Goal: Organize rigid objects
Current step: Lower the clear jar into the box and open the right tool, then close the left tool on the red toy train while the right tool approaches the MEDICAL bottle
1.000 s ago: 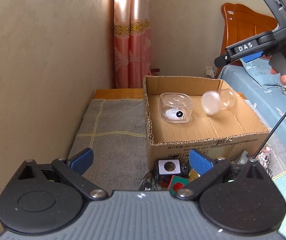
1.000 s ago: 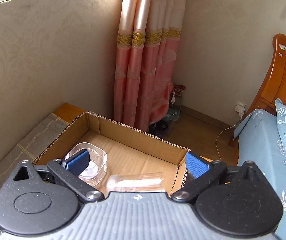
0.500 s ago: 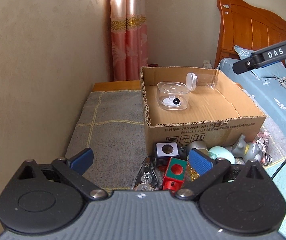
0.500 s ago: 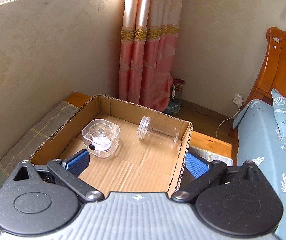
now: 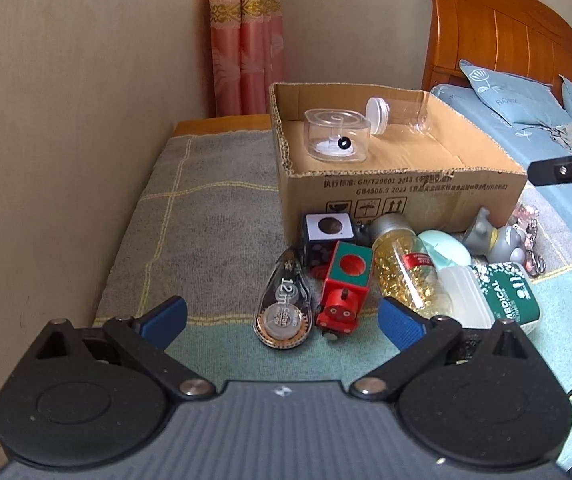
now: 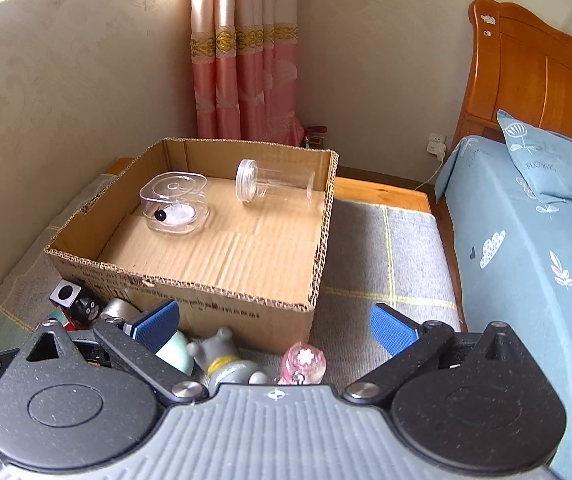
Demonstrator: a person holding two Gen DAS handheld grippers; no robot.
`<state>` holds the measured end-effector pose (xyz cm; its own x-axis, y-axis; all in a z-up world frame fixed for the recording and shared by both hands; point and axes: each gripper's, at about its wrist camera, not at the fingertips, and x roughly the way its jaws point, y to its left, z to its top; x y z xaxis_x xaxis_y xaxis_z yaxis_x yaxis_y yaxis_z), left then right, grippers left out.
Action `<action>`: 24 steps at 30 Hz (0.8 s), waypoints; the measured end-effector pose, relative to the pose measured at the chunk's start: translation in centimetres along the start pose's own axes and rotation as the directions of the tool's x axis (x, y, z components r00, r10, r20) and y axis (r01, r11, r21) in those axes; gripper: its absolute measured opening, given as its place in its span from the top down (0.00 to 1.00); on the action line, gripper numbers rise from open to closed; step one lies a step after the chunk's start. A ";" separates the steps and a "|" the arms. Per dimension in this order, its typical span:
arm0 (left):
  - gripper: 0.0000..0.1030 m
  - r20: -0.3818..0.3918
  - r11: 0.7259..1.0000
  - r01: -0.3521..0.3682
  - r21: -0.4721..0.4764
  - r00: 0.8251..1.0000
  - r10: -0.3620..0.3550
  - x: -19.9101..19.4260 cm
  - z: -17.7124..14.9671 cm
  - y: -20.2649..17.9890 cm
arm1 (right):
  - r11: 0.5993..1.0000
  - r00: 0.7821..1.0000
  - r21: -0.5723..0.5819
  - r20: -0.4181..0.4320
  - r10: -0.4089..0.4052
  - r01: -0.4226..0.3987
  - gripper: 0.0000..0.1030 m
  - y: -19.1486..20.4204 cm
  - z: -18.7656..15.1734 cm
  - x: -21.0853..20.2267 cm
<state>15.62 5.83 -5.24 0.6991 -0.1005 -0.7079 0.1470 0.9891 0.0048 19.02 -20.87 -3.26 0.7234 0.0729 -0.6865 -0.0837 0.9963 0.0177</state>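
A cardboard box (image 5: 406, 188) (image 6: 222, 300) holds a clear square container (image 5: 336, 134) (image 6: 174, 204) and a clear jar with a white lid (image 5: 400, 114) (image 6: 274, 180) lying on its side. In front of the box lie a correction tape (image 5: 284, 304), a red toy train (image 5: 346, 288), a black-and-white cube (image 5: 328, 228), a gold glitter bottle (image 5: 404, 268), a green medical bottle (image 5: 494, 292), a mint egg shape (image 5: 446, 250) and a grey mouse figure (image 5: 494, 236) (image 6: 226, 360). My left gripper (image 5: 282, 318) is open above the tape and train. My right gripper (image 6: 274, 324) is open and empty, above the mouse figure.
The objects lie on a grey and green mat (image 5: 206, 216) against a beige wall (image 5: 66, 120). A pink keychain (image 6: 304, 364) lies by the mouse figure. A bed with blue bedding (image 6: 534, 240) and a wooden headboard (image 6: 534, 80) stands on the right. A pink curtain (image 6: 242, 60) hangs behind the box.
Both grippers have pulled back from the box toward the objects in front of it. The clear jar, seen dropping a second ago, now lies still at the back of the box.
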 end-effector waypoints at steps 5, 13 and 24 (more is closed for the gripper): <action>0.02 -0.026 1.000 0.015 -0.009 1.000 -0.015 0.6 -0.6 0.1 | 0.999 0.998 0.038 -0.055 0.040 -0.038 0.00 0.8 -2.2 0.3; 0.02 -0.035 1.000 0.024 -0.002 0.999 -0.024 0.9 -1.0 -0.2 | 0.992 0.987 -0.017 -0.107 0.120 -0.123 0.00 5.2 -3.2 1.4; 0.02 -0.030 0.999 0.039 -0.010 0.999 -0.039 0.7 -1.2 0.4 | 0.989 0.983 -0.115 -0.168 0.069 -0.090 0.00 8.9 -5.3 3.3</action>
<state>15.34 6.26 -6.56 0.6718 -0.1359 -0.7281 0.1670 0.9855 -0.0299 17.00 -12.02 -9.20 0.5902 0.1334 -0.7962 -0.2263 0.9740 -0.0045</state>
